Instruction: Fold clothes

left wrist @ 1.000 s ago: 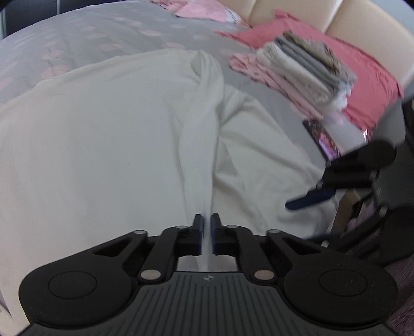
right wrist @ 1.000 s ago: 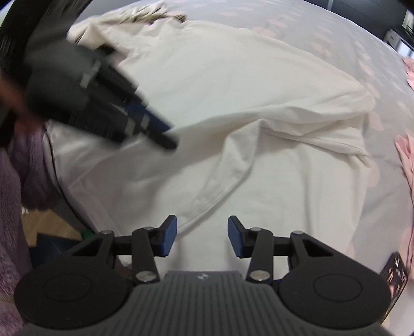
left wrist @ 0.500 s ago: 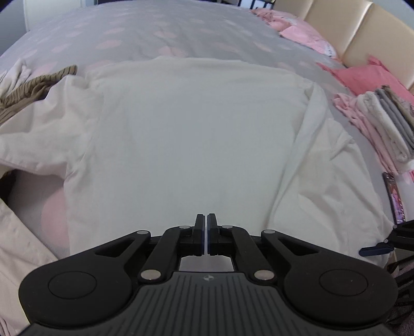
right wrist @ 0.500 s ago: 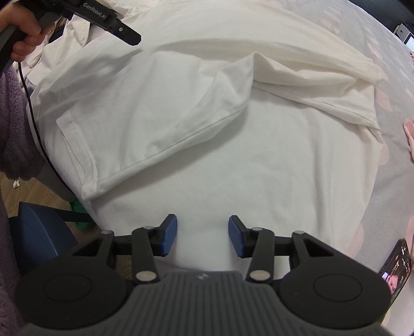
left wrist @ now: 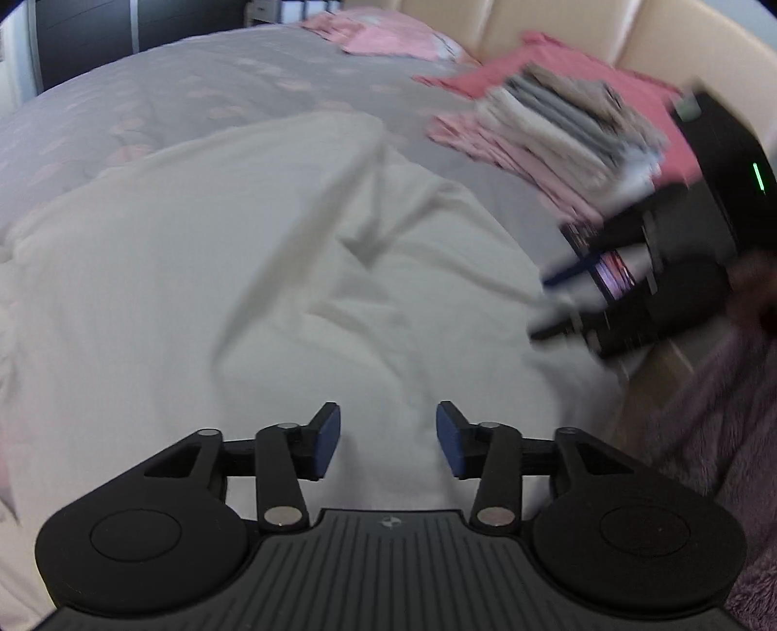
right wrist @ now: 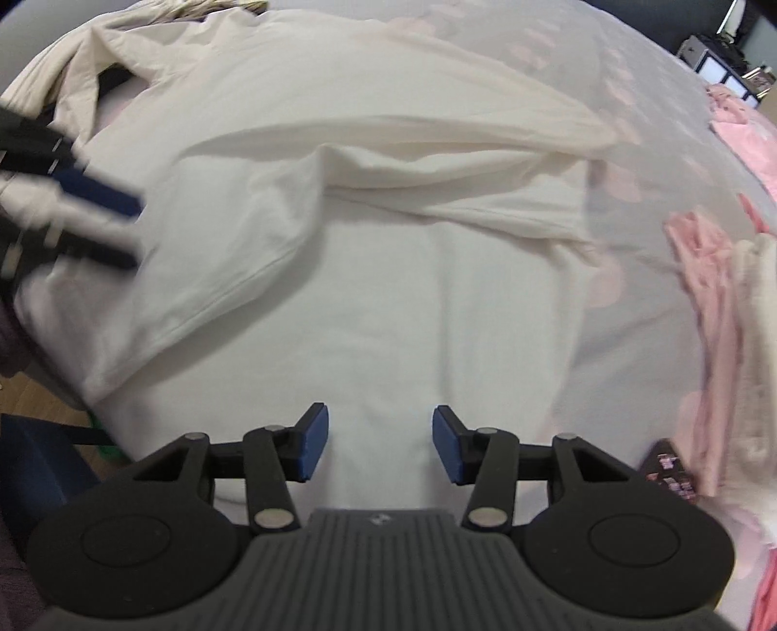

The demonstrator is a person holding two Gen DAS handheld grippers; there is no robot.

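So half a second back the left gripper was pinched on the hem of the white shirt; now it's sitting wide open with nothing between the blue pads, and the shirt is lying loose on the grey bedspread under it.

Left wrist view: the shirt is spreading across most of the bed, with a long fold running up the middle. This view is catching stuff the other one isn't really showing: the stack of folded clothes on the red pillow by the beige headboard, and the right gripper coming in from the right edge, over the shirt's right side. It's badly motion-blurred though. A phone is peeking out behind it, half covered.

Right wrist view: the right gripper is also gaping wide, holding nothing, hovering over the lower part of the white shirt. Here you can see a sleeve folded over onto the body on the left, which the other view isn't making clear. The left gripper is showing as a blurry streak at the left edge, fingers apart. The folded stack is only getting in as a smeared pink and white edge on the right.
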